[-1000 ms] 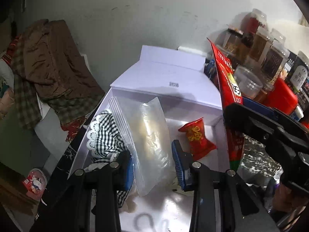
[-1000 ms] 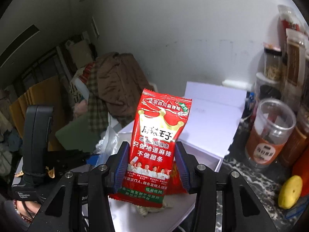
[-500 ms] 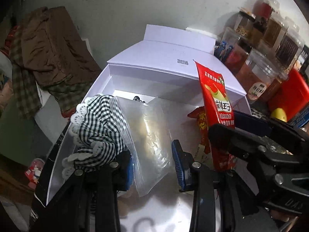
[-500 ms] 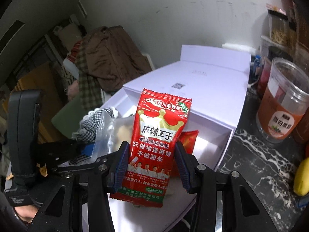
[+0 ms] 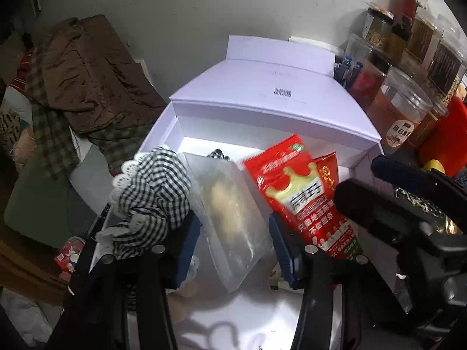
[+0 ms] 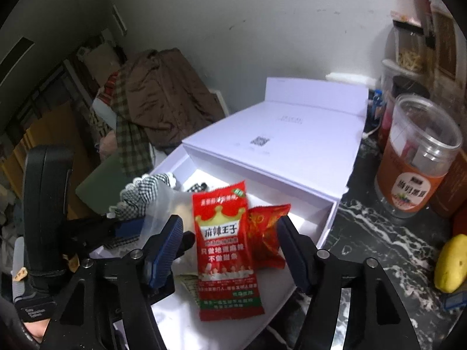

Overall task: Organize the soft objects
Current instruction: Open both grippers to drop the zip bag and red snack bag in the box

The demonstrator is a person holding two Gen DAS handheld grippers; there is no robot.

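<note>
A white box [image 5: 163, 128] lies open below both grippers. In it are a black-and-white checked cloth [image 5: 151, 192], a clear zip bag [image 5: 230, 215], a tall red snack packet [image 6: 224, 248] and a small red packet [image 6: 268, 233]. My left gripper [image 5: 233, 227] is opening. The clear bag stands between its blue pads with its lower corner on the box floor, and the pads no longer squeeze it. My right gripper [image 6: 229, 224] is opening too. The tall red packet [image 5: 303, 195] stands loose between its fingers with a gap on each side, leaning on the small packet.
The box lid [image 6: 292, 134] lies behind the tray. Plastic jars [image 6: 417, 157] and a yellow fruit-like thing [image 6: 452, 262] stand on the dark marbled counter [image 6: 364, 227] at the right. A heap of brown and checked clothes [image 5: 87, 73] is at the left. A gloved hand [image 6: 32, 300] holds the left gripper.
Both pairs of jaws have widened. The right one let go of the tall red packet, which dropped lower into the box. The left one loosened from the clear bag. Both views tipped downward.
</note>
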